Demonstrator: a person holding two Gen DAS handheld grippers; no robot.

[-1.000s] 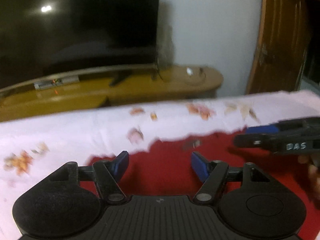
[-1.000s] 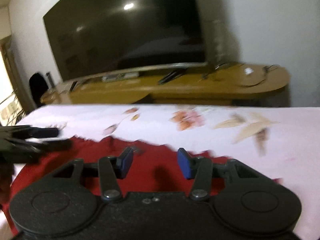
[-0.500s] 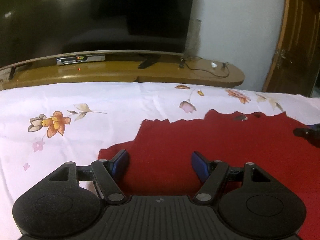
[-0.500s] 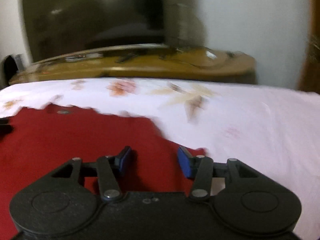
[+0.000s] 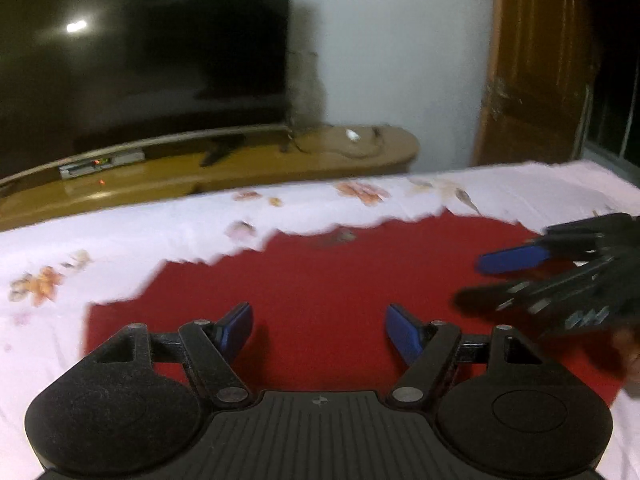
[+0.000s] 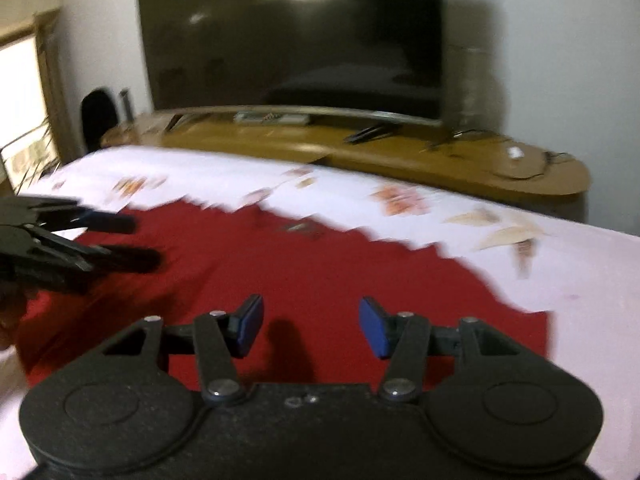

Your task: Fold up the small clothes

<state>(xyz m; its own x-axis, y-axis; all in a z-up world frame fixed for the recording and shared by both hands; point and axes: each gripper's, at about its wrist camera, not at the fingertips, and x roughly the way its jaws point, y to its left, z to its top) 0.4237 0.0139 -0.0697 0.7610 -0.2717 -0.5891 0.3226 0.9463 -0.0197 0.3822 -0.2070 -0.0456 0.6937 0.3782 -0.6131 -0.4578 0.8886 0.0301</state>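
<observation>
One red garment [image 5: 340, 280], two claws (both black), one television [image 6: 292, 36].

The bed [image 5: 168, 224] lies open around the flat red garment [image 5: 340, 280], its far edge bare. Beyond that edge, the wooden TV stand [image 6: 400, 152] and television [image 6: 292, 36] block passage; a wooden door [image 5: 536, 64] closes the far right corner.

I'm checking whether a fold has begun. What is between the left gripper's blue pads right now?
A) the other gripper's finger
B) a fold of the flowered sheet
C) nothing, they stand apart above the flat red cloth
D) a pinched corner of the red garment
C: the left gripper has its pads spread with only empty space between, over the red garment lying flat on the flowered sheet.
</observation>
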